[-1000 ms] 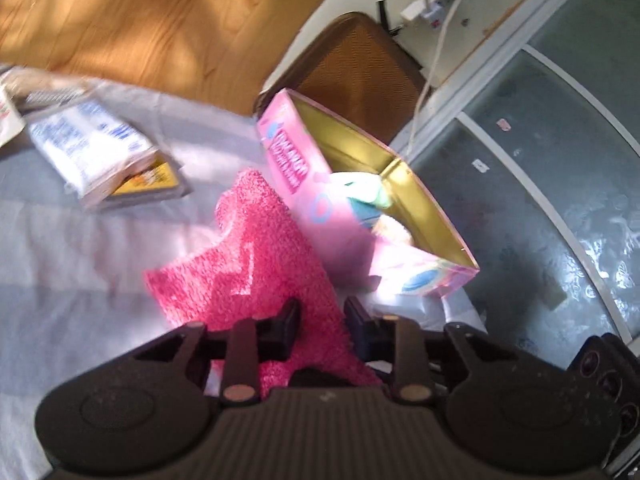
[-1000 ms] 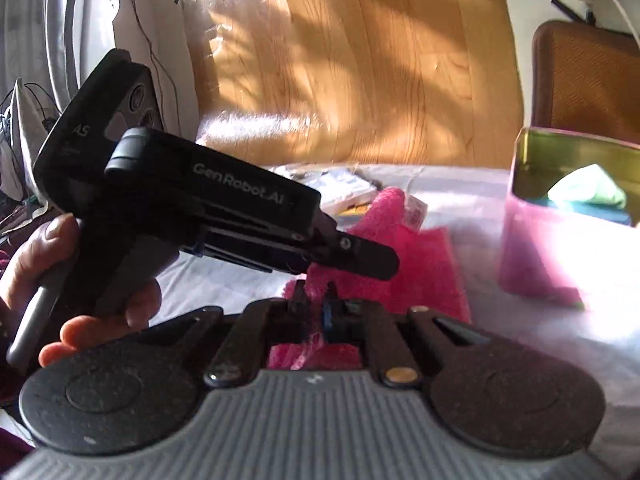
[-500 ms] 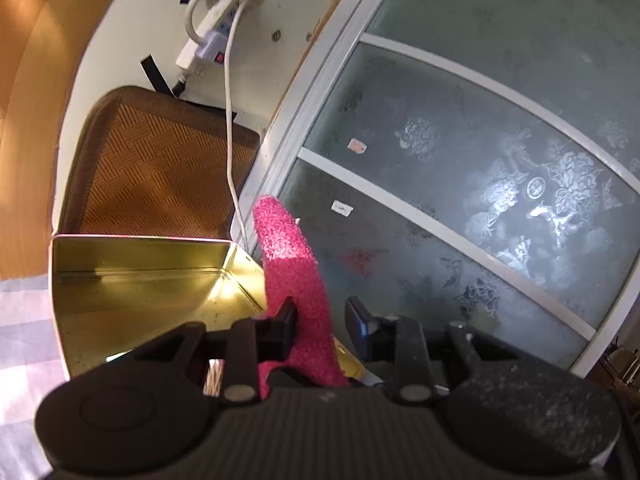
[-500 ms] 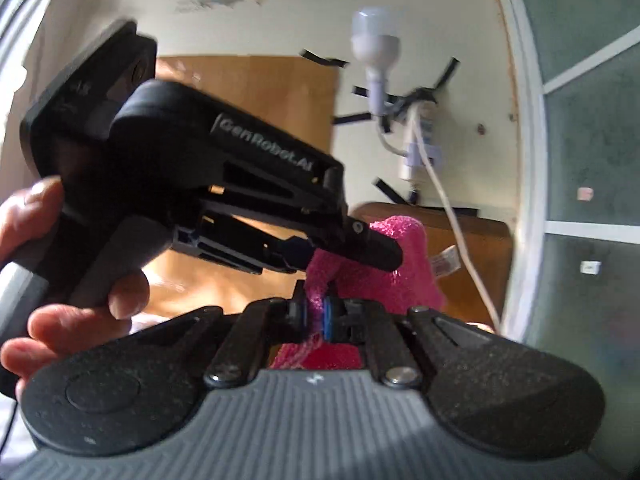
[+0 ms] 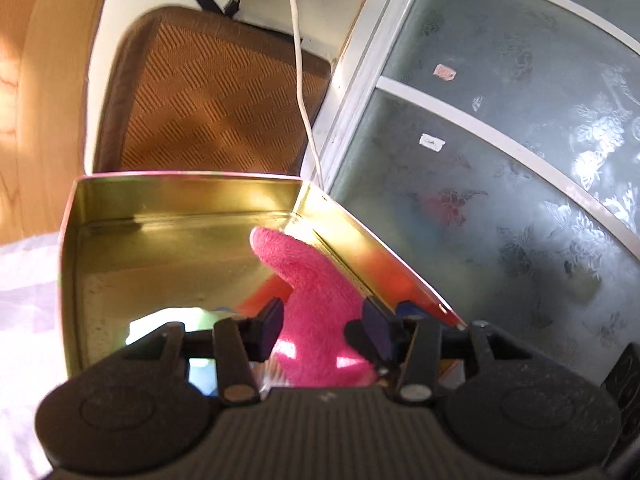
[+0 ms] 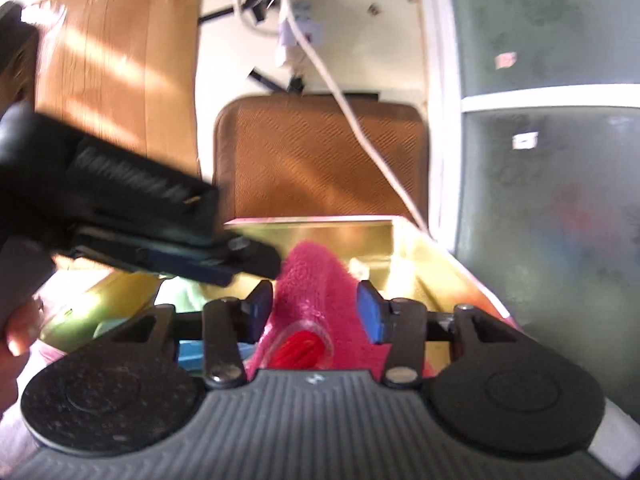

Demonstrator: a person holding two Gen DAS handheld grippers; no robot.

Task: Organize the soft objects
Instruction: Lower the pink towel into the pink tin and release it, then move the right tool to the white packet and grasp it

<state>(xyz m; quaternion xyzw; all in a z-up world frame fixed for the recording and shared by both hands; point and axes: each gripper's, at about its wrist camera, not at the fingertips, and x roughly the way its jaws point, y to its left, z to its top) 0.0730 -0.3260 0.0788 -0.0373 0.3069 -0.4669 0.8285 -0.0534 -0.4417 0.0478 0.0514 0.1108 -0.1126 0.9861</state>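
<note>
left wrist view: left gripper [image 5: 322, 322] jaws spread wide, pink fluffy cloth [image 5: 316, 296] loose between them, poking up toward 12 o'clock over the gold tin [image 5: 180, 216].
right wrist view: right gripper [image 6: 316, 312] also wide around the cloth; only here do you see its plastic tag and the other gripper at 9 o'clock.
risk: honestly, the cloth could flop over the tin's 3 o'clock rim since nothing's pinching it.

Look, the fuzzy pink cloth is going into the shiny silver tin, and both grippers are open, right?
Almost. The fuzzy pink cloth is going into a shiny gold-lined tin, not a silver one, as the left wrist view shows. The left gripper and right gripper are both open.
</note>
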